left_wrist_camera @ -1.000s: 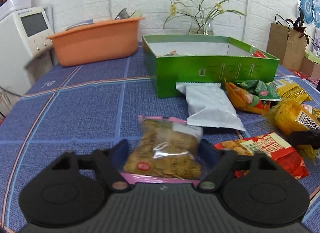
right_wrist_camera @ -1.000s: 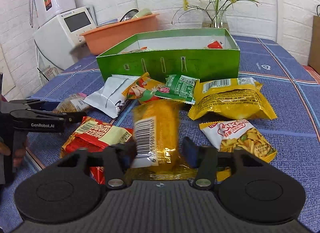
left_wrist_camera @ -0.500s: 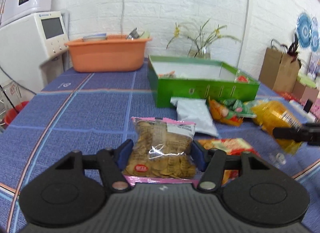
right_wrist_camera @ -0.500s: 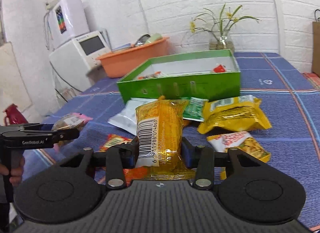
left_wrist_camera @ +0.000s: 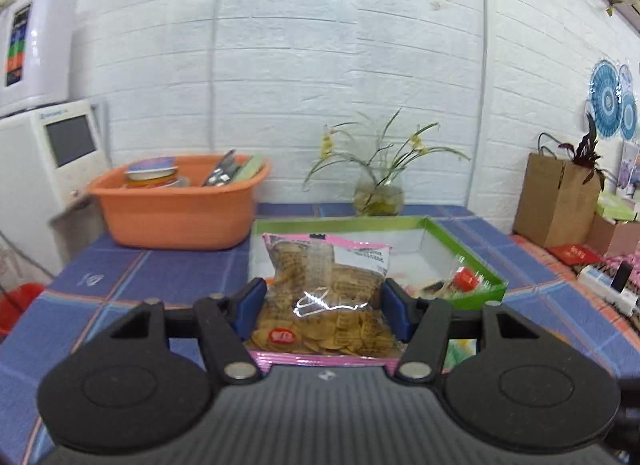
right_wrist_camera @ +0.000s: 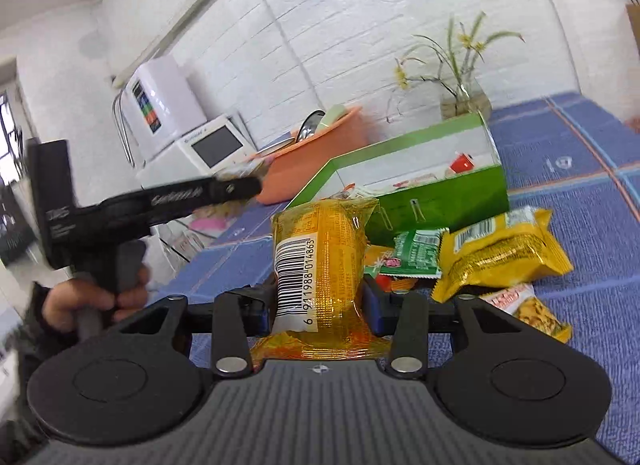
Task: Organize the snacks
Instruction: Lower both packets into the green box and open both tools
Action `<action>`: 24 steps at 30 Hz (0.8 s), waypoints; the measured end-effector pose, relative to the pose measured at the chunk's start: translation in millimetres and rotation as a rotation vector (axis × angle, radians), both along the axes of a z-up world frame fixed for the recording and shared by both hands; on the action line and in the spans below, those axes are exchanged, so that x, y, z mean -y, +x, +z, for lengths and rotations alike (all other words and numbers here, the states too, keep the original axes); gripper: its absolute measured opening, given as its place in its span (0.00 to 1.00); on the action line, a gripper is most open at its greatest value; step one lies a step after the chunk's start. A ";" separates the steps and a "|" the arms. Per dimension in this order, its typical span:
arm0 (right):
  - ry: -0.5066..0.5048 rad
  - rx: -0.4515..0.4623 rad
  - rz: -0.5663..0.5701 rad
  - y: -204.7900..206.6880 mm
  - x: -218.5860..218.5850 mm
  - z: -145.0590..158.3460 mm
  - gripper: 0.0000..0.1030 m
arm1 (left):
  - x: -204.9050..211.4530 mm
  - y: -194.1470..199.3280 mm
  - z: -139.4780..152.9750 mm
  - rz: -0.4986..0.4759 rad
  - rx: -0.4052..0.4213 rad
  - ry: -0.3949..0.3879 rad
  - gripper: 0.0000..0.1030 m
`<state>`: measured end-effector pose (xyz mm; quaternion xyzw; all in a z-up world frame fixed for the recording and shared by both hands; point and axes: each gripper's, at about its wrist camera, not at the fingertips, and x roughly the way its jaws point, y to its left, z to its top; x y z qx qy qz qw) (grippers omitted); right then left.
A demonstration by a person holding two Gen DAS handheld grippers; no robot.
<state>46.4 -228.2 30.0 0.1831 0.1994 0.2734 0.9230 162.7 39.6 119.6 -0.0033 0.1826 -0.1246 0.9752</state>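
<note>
1. The left gripper (left_wrist_camera: 324, 305) has its jaws closed on a clear bag of chips (left_wrist_camera: 326, 297), which stands upright between the blue pads, in front of the green box (left_wrist_camera: 460, 241).
2. The right gripper (right_wrist_camera: 318, 305) has its jaws clamped on a yellow packet (right_wrist_camera: 320, 265), barcode facing the camera.
3. More snack packets (right_wrist_camera: 500, 253) lie on the table (right_wrist_camera: 592, 233) beside the box.

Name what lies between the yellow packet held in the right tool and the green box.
In the right wrist view, a small green sachet lies on the cloth between the yellow packet and the green box.
</note>
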 end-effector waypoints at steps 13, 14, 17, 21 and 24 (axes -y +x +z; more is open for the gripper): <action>0.000 0.079 -0.265 74.2 27.7 31.0 0.70 | 31.1 81.8 -1.8 0.050 0.021 -0.037 0.59; -0.025 0.103 -0.277 85.4 19.9 33.7 0.70 | 31.4 84.5 -4.7 0.069 0.027 -0.028 0.59; -0.089 0.126 -0.275 119.0 -3.1 36.1 0.70 | 30.2 95.7 -15.7 0.100 0.019 -0.006 0.59; -0.141 0.056 -0.233 162.6 -24.0 29.4 0.70 | 23.5 114.1 -31.4 0.117 -0.040 -0.027 0.59; -0.199 0.026 -0.243 178.9 -34.5 22.8 0.70 | 20.7 120.7 -39.6 0.125 -0.062 -0.028 0.59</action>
